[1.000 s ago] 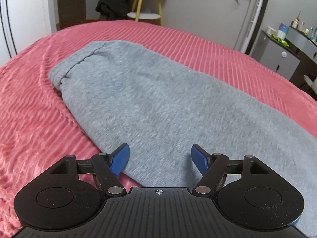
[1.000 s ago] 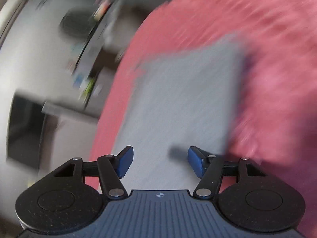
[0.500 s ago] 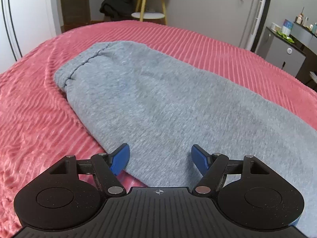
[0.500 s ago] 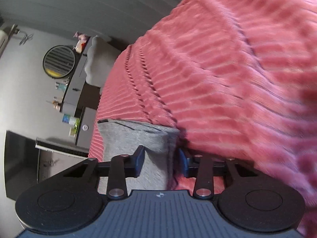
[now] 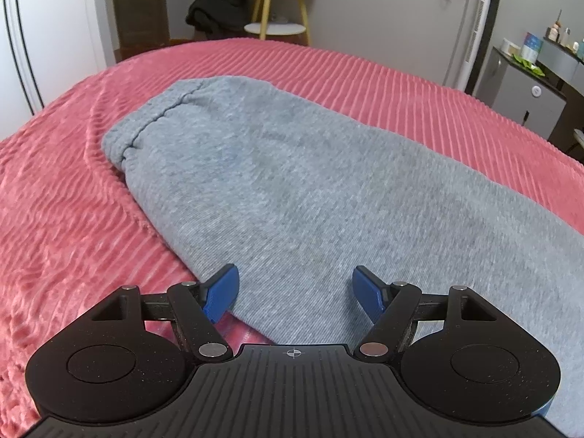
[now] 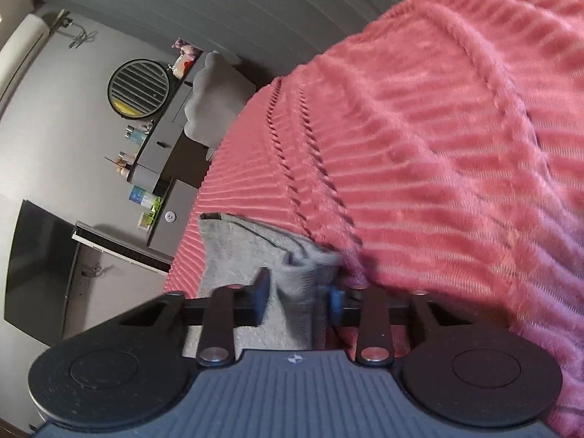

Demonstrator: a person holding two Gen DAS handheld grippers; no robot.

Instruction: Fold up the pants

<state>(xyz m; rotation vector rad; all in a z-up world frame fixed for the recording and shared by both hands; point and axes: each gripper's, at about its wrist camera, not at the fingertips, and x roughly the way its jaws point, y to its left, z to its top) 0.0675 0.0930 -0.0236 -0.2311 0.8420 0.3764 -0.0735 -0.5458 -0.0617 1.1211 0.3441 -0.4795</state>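
Grey sweatpants (image 5: 310, 189) lie flat on a pink ribbed bedspread (image 5: 65, 219), with a gathered hem (image 5: 146, 124) at the far left. My left gripper (image 5: 294, 292) is open and empty, low over the near edge of the pants. In the right wrist view my right gripper (image 6: 297, 297) is shut on a bunched edge of the grey pants (image 6: 292, 277), near their other end (image 6: 233, 233), with the bedspread (image 6: 456, 182) beside it.
A yellow-legged side table (image 5: 277, 3) and dark clothing (image 5: 215, 7) stand beyond the bed. A grey cabinet (image 5: 525, 98) with small items is at the right. The right wrist view shows a round mirror (image 6: 138, 87), a dresser and a grey cushion (image 6: 215, 98).
My right gripper swung to the end of the pants and closed on the grey fabric. My left gripper stayed open and drifted slightly, so the pants appear shifted right.
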